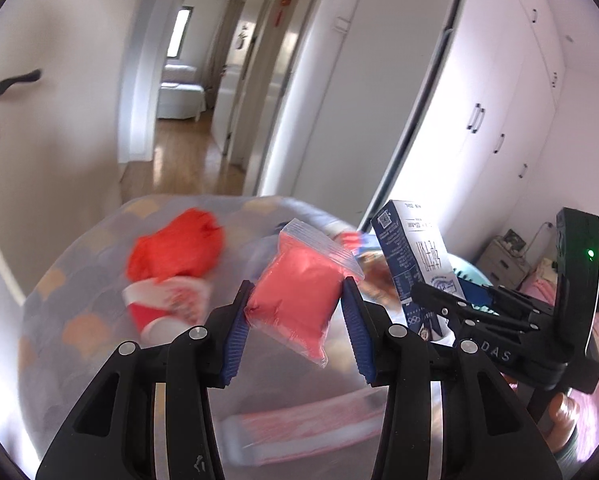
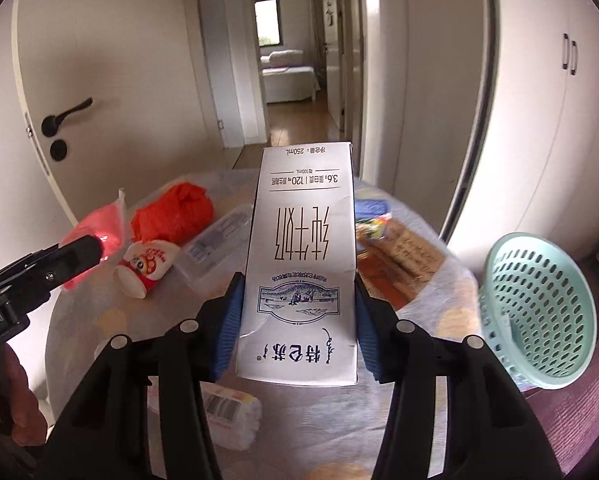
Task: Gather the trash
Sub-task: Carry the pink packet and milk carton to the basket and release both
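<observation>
Nearby, littered table (image 2: pixel 299 420) — open door (image 2: pixel 111 92), hallway beyond.

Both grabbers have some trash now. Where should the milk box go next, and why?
Probably swing the right gripper rightward to the green basket and drop the milk carton in. Its fingers already pinch the carton clear of the table, and the basket sits open beside it. The left gripper with its pink bag can follow.

Round table (image 2: pixel 111 312), patterned cover: bore a crumpled red bag (image 2: pixel 173 212), a small red-and-white bottle on its side (image 2: pixel 145 266), a clear flat packet (image 2: pixel 215 240), brown printed wrappers (image 2: pixel 403 264), and a barcoded white pack (image 2: pixel 229 410).
</observation>
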{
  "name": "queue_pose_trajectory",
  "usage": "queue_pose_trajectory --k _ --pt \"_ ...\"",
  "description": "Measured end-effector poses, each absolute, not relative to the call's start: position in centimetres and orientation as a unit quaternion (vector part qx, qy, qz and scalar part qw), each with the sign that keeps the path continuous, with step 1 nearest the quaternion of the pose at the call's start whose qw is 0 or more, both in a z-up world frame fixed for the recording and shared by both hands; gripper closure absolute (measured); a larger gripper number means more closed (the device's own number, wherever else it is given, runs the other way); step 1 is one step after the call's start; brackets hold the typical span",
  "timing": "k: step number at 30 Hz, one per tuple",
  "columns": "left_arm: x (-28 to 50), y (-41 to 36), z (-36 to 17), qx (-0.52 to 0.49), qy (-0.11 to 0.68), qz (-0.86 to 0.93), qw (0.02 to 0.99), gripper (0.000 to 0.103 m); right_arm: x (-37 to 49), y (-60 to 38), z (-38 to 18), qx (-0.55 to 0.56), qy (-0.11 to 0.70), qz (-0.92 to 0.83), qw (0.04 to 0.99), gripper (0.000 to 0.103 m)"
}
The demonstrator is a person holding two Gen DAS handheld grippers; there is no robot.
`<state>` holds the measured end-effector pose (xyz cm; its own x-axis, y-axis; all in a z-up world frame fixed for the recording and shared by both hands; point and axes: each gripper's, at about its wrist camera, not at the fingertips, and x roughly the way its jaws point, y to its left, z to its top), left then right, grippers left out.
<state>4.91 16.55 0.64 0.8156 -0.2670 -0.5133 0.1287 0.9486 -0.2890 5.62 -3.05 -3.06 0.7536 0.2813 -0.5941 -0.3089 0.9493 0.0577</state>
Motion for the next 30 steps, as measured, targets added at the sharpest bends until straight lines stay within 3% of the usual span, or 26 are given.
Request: queue_pose_trajectory --k 16,30 --pt "12.5 1.1 2.2 -0.069 0.289 -0.211 0.931 0.060 7.7 -17.7 -1.7 0.048 0.278 0.028 0.959 0.055" --pt "19.3 -13.7 -2.2 -0.039 0.351 -0.285 0.891 0.060 13.5 -30.0 -8.3 0.115 0.360 -0.102 0.920 0.055"
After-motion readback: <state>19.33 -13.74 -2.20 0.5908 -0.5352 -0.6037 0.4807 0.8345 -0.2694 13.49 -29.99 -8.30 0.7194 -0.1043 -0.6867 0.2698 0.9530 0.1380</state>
